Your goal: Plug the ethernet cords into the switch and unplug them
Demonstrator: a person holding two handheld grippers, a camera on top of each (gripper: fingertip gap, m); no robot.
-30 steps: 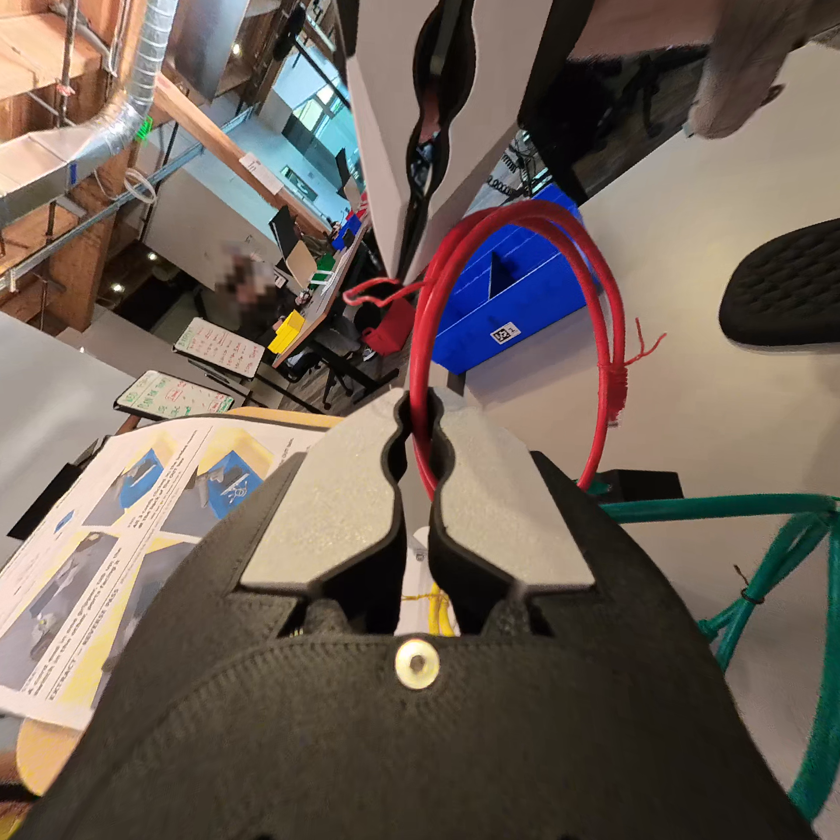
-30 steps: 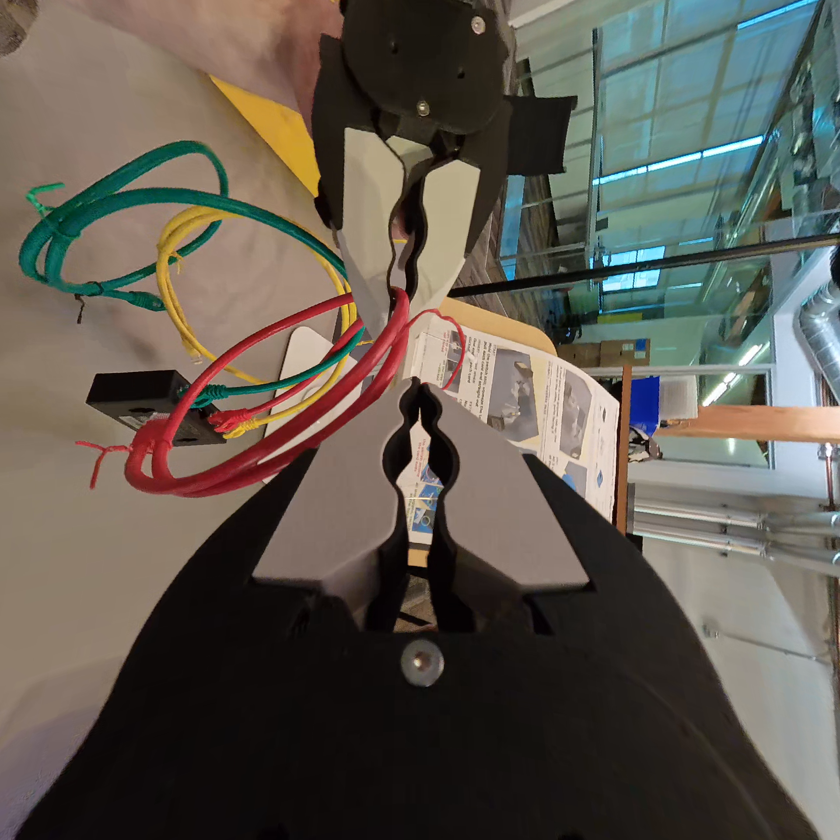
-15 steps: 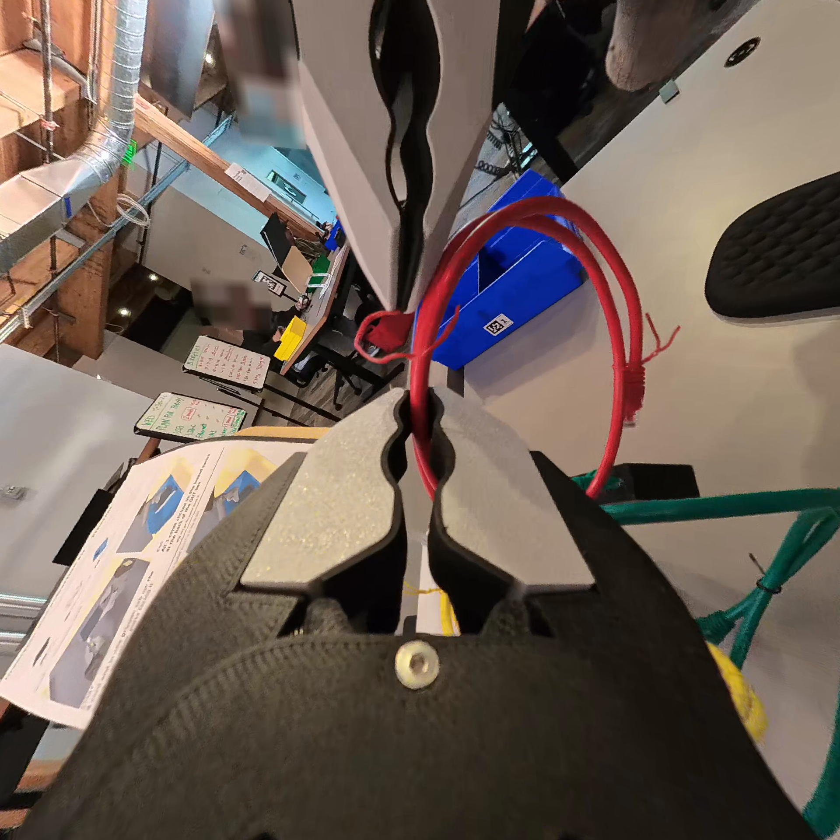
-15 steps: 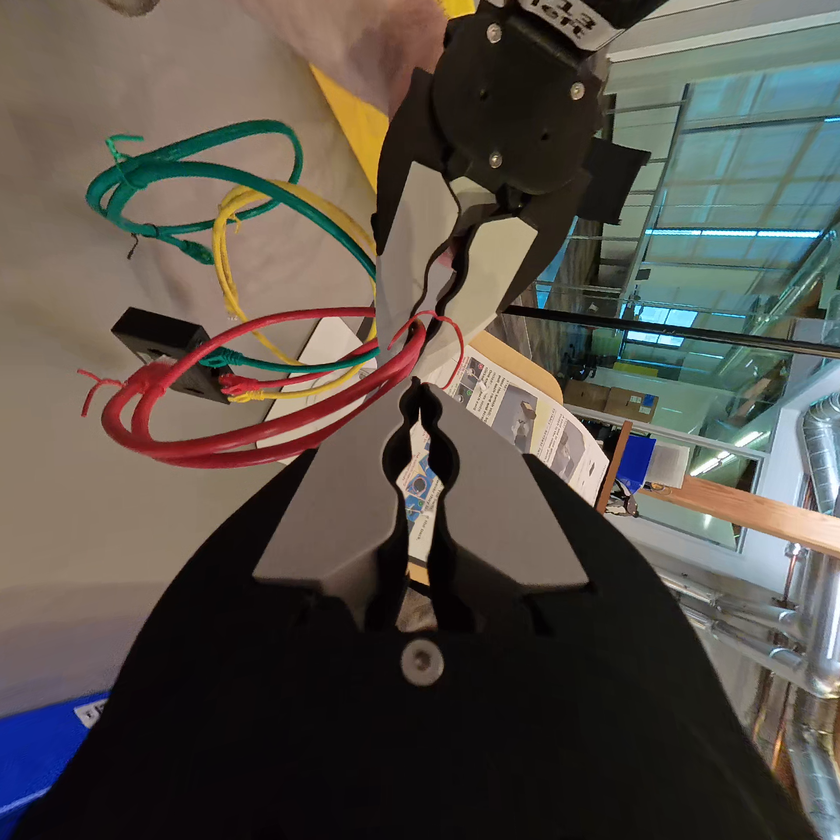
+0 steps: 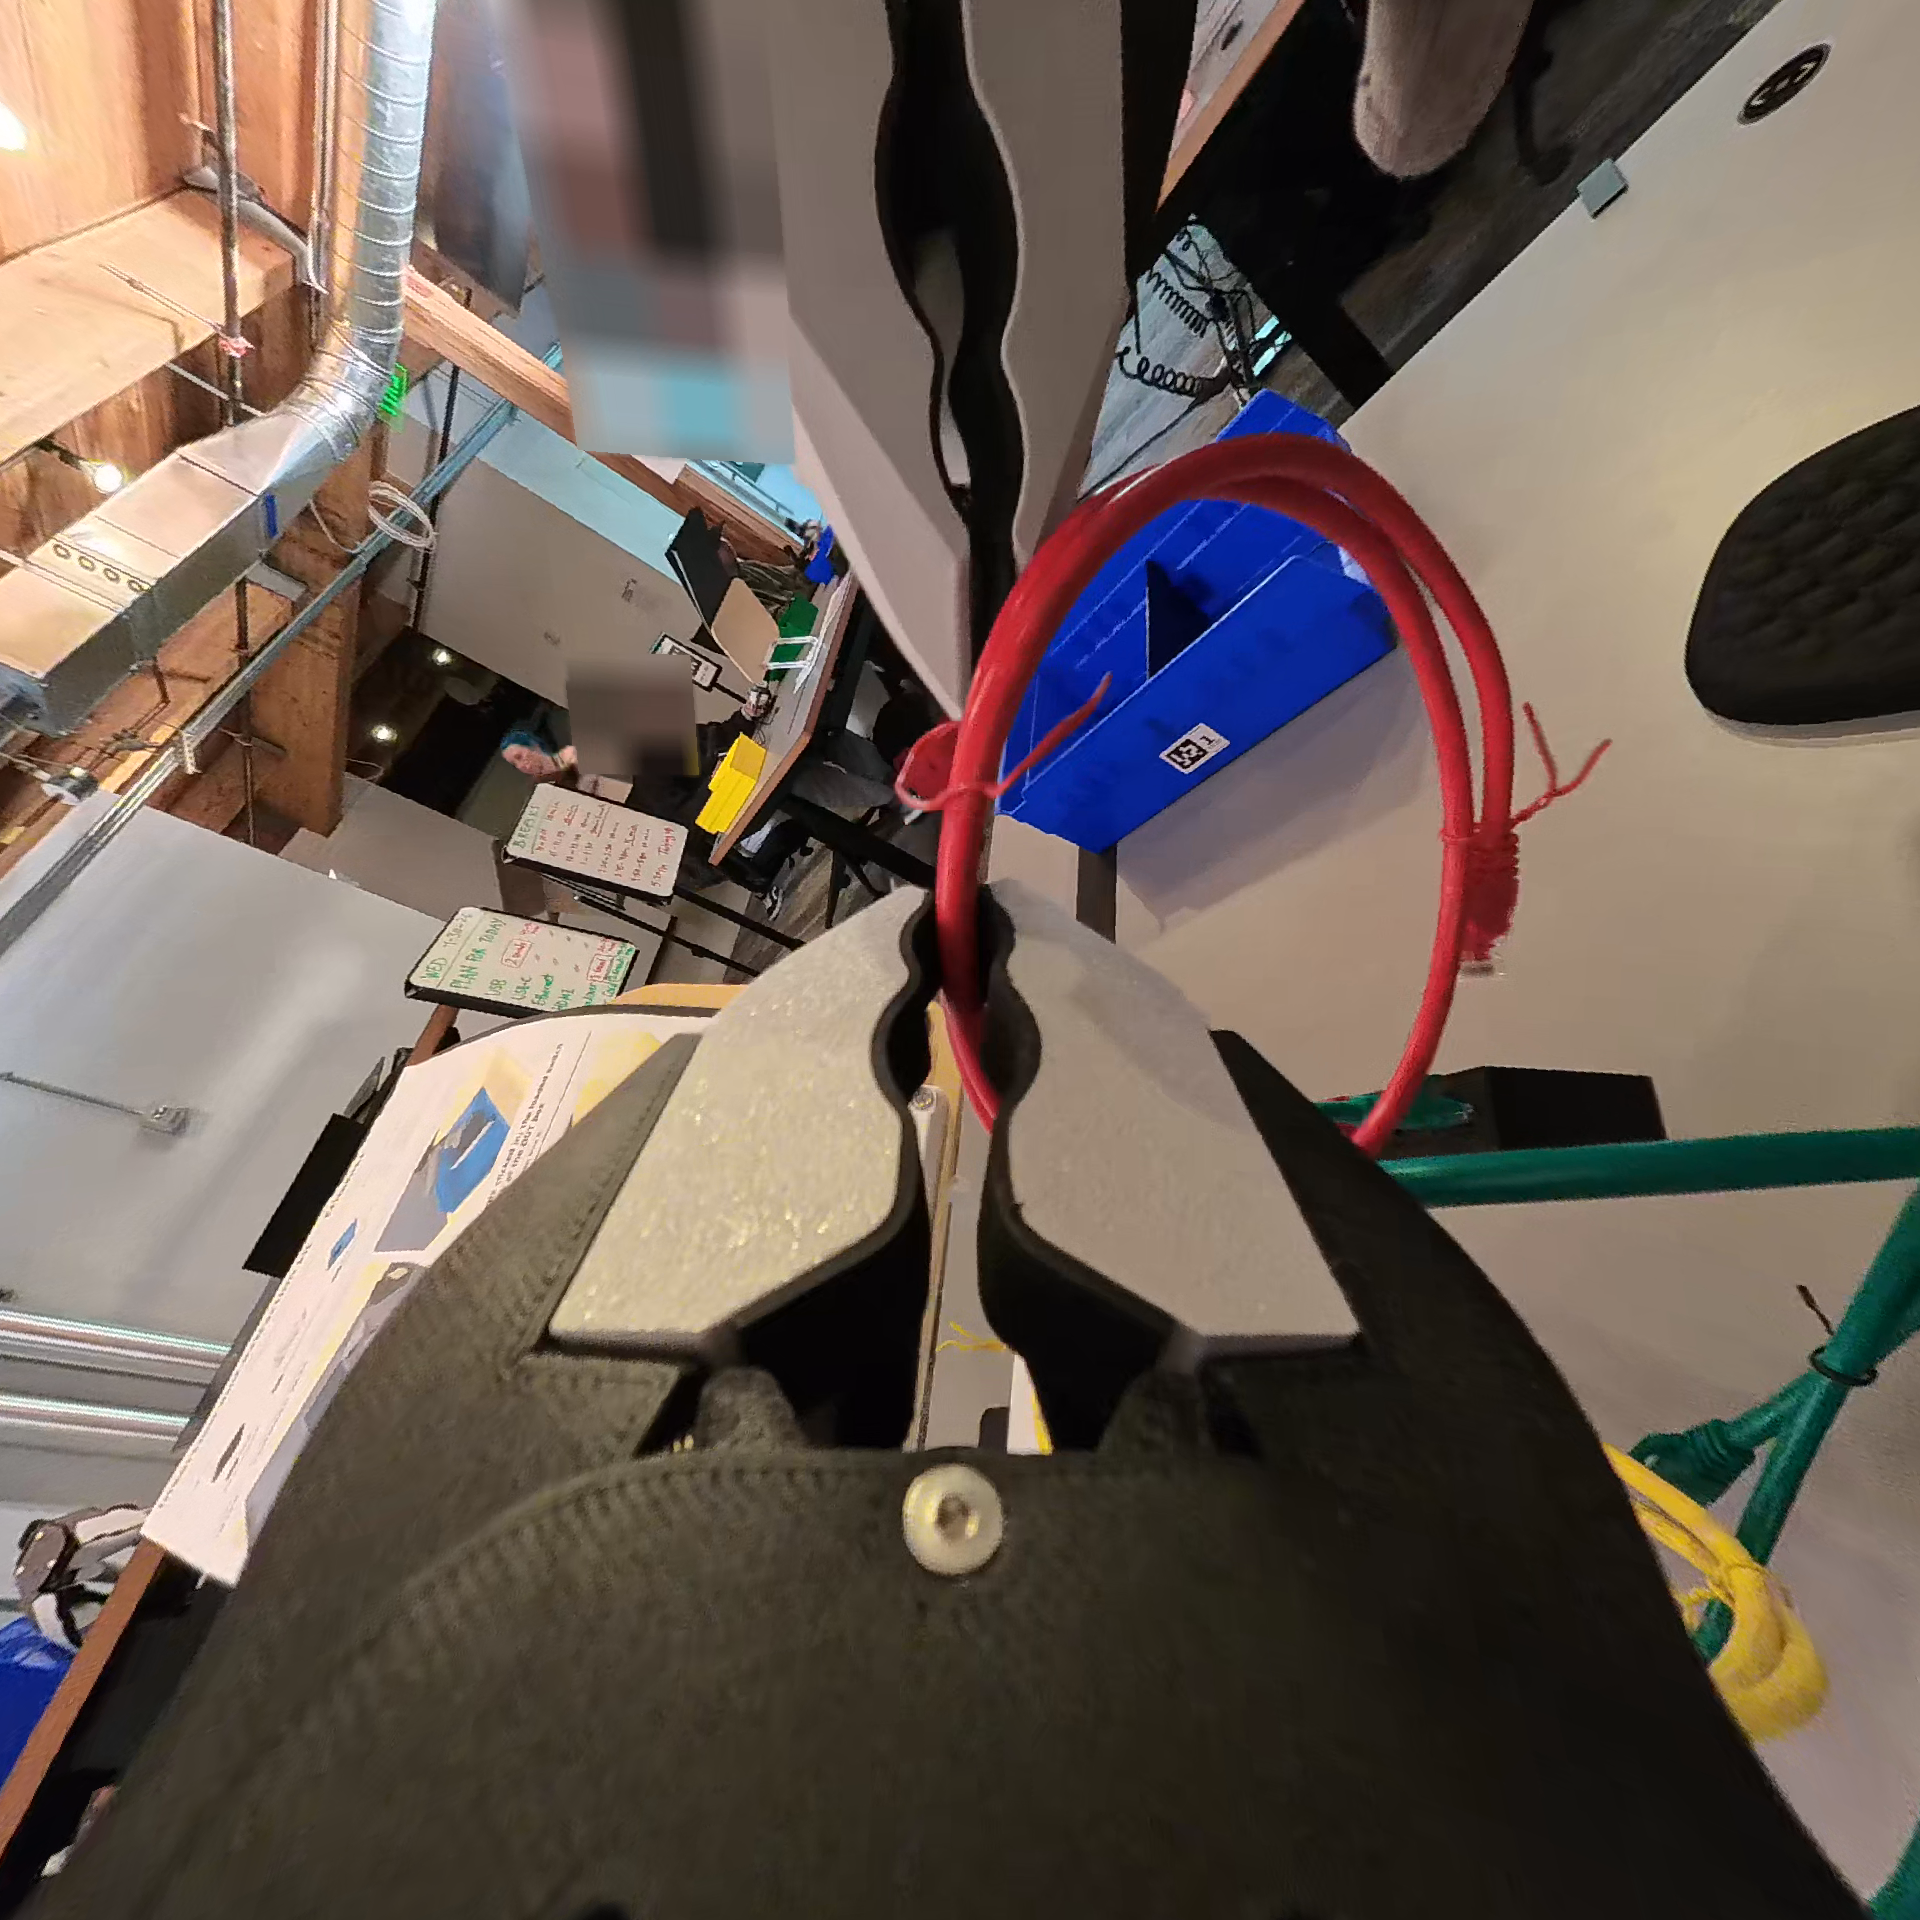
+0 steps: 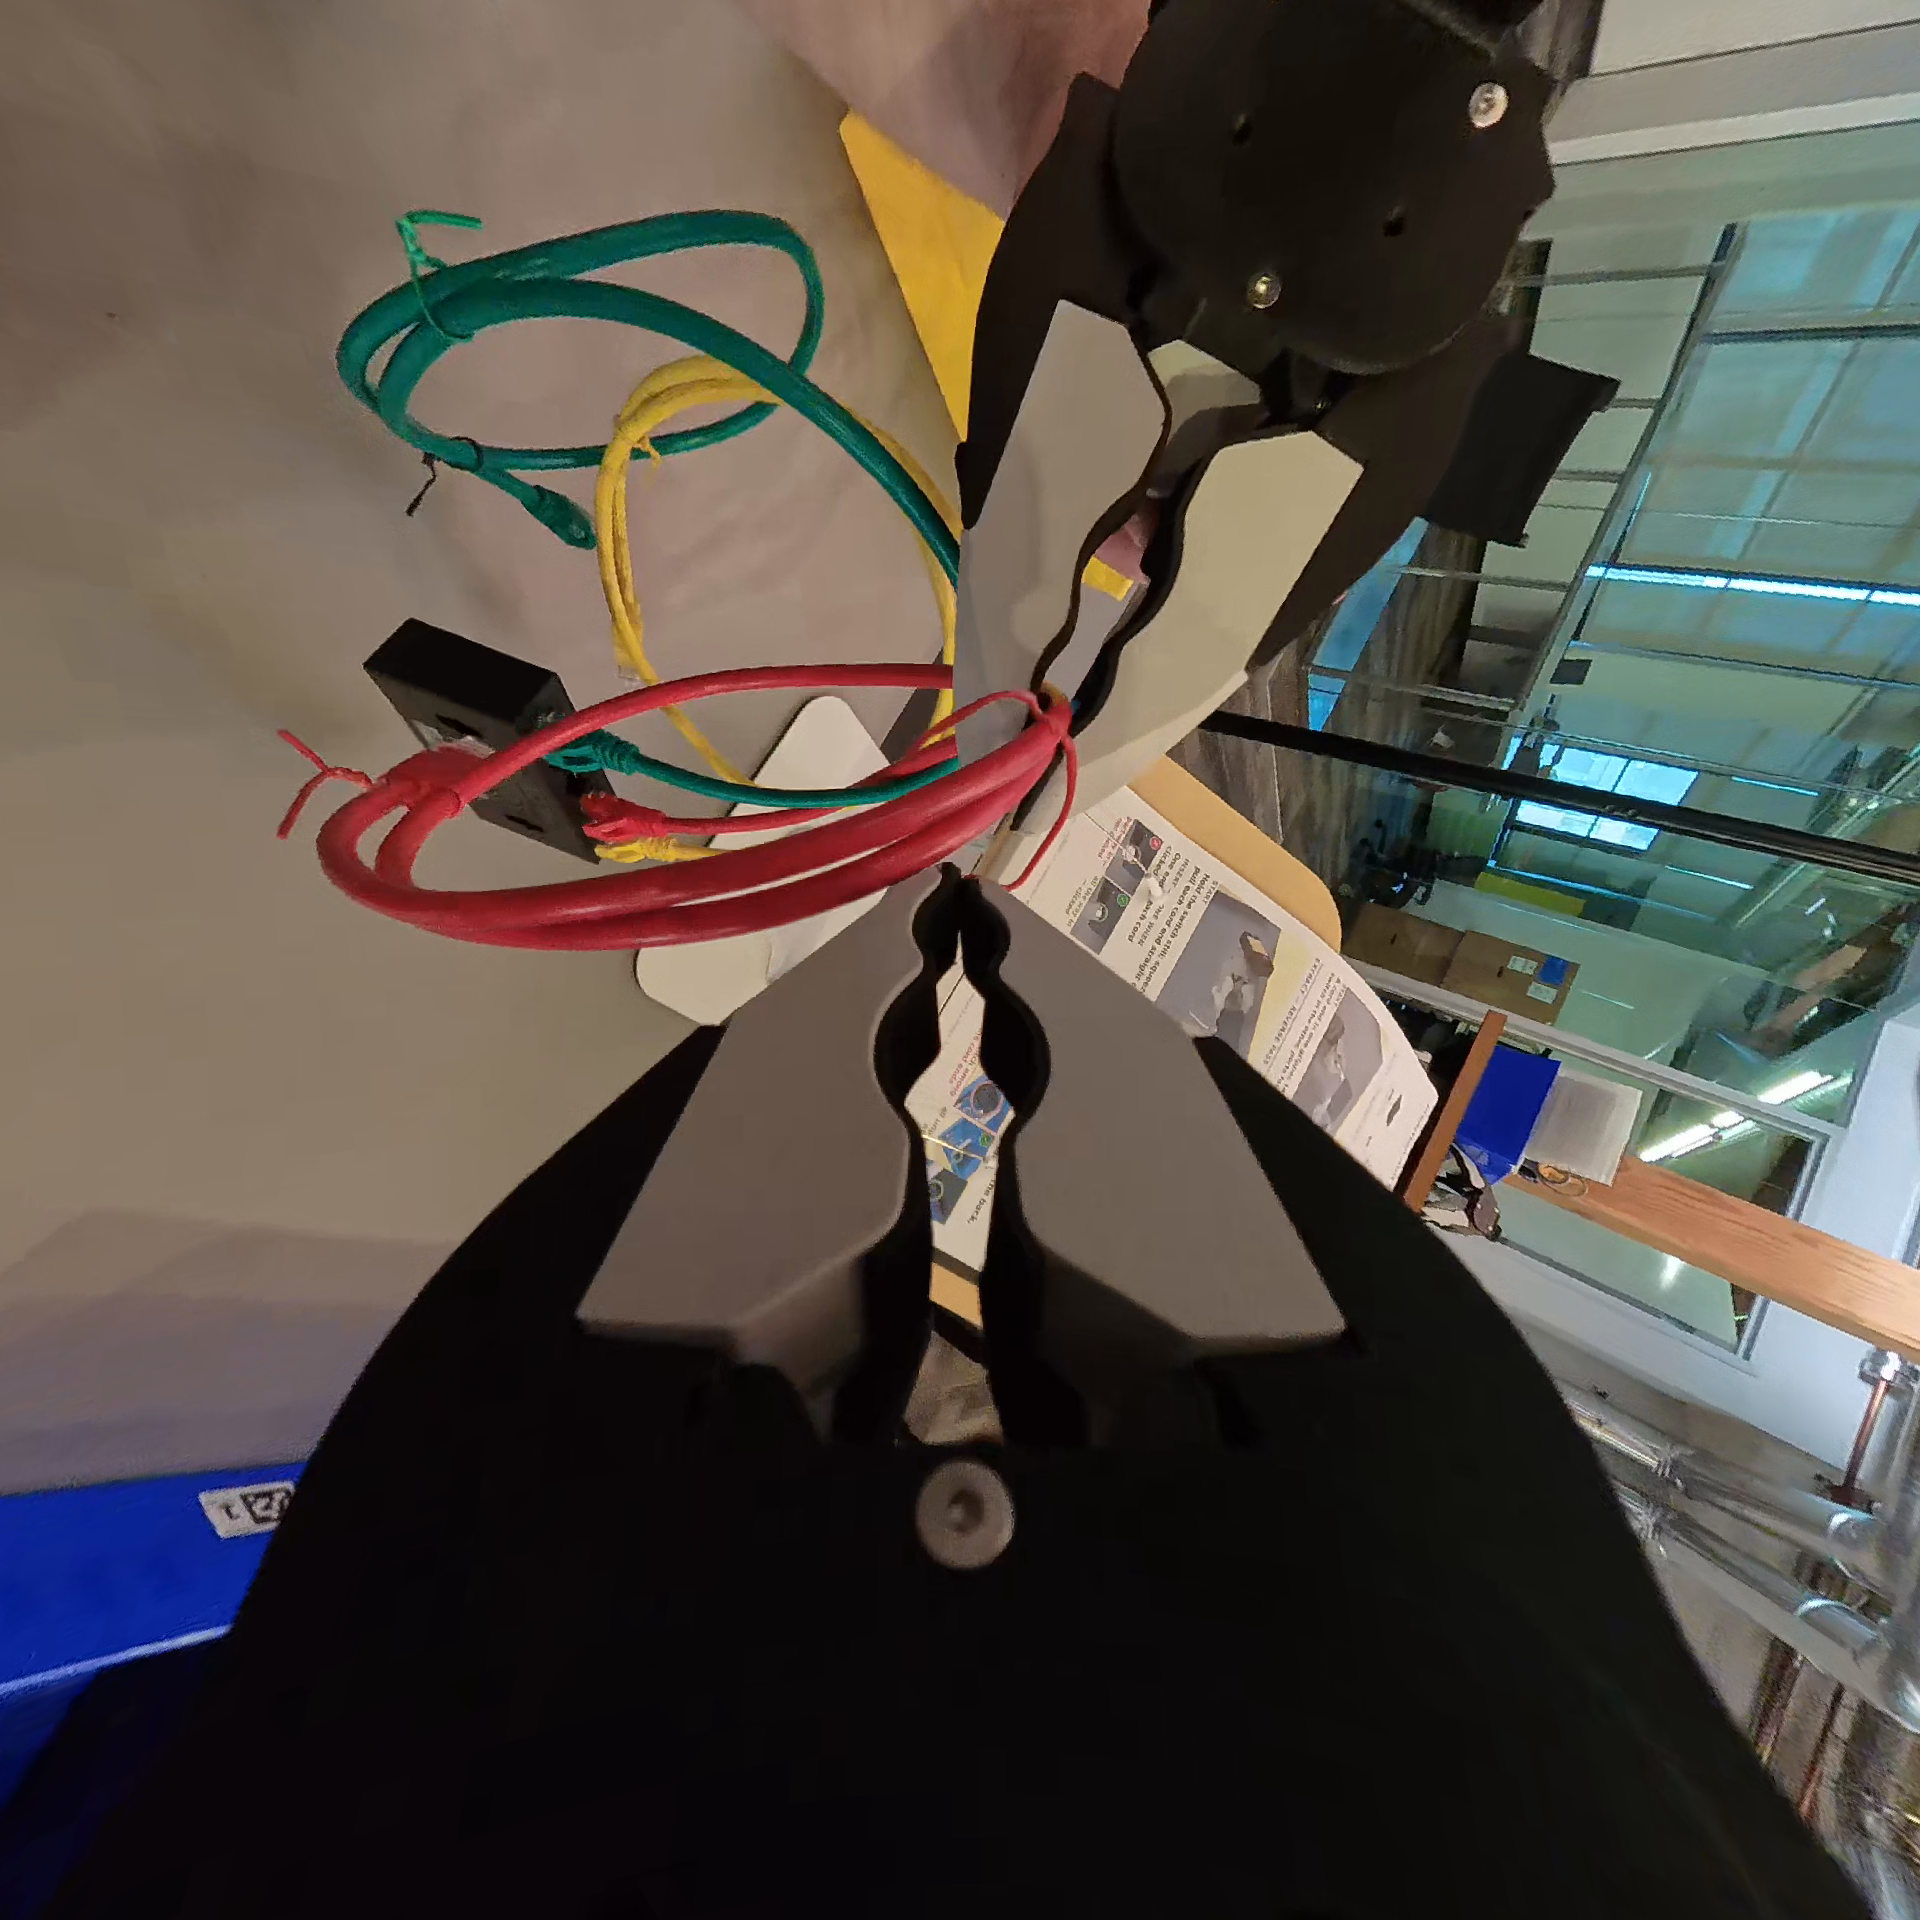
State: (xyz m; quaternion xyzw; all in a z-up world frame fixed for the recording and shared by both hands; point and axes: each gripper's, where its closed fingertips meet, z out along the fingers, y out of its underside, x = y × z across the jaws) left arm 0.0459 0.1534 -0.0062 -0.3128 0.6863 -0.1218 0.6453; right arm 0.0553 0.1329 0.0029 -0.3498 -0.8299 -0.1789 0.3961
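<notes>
My left tool (image 5: 961,925) clamps the red cord (image 5: 1455,727) coil above the switch (image 6: 488,727); right tool (image 6: 961,894) closed, empty, beside the coil.

Red cord (image 6: 665,904), green cord (image 6: 582,301), yellow cord (image 6: 623,582), black switch (image 6: 457,686), blue bin (image 5: 1195,696), grey table (image 6: 208,520), grey gripper fingers (image 5: 748,1164) on black bodies, white-yellow-blue printed sheet (image 6: 1247,987).

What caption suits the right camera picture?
Left gripper pinches a coiled red cable above the black switch.
</notes>
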